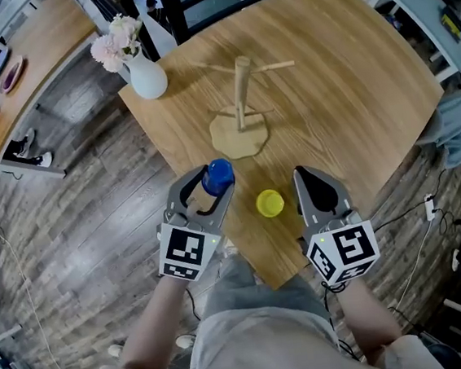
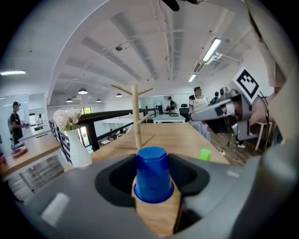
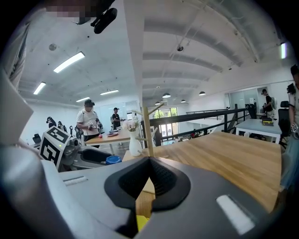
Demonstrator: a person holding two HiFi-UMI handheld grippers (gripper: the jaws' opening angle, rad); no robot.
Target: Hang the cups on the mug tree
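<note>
Left tool [image 1: 209,187]: jaws wide, pads gripping an upturned blue cup [image 1: 218,175] at the bench's [image 1: 351,85] near edge.
Right tool [image 3: 149,163]: jaws pressed together, holding nothing.
Yellow cup [image 1: 269,202]: on the bench between the tools, touching neither.
Mug tree [image 1: 242,96]: upright, mid-bench, beyond both cups.
White vase [image 1: 147,78]: holds flowers, far-left bench corner.

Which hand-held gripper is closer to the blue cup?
Left. The left hand-held gripper has the blue cup right between its jaws. The right hand-held gripper is off to the cup's right, beyond the yellow cup, with its jaws shut.
</note>
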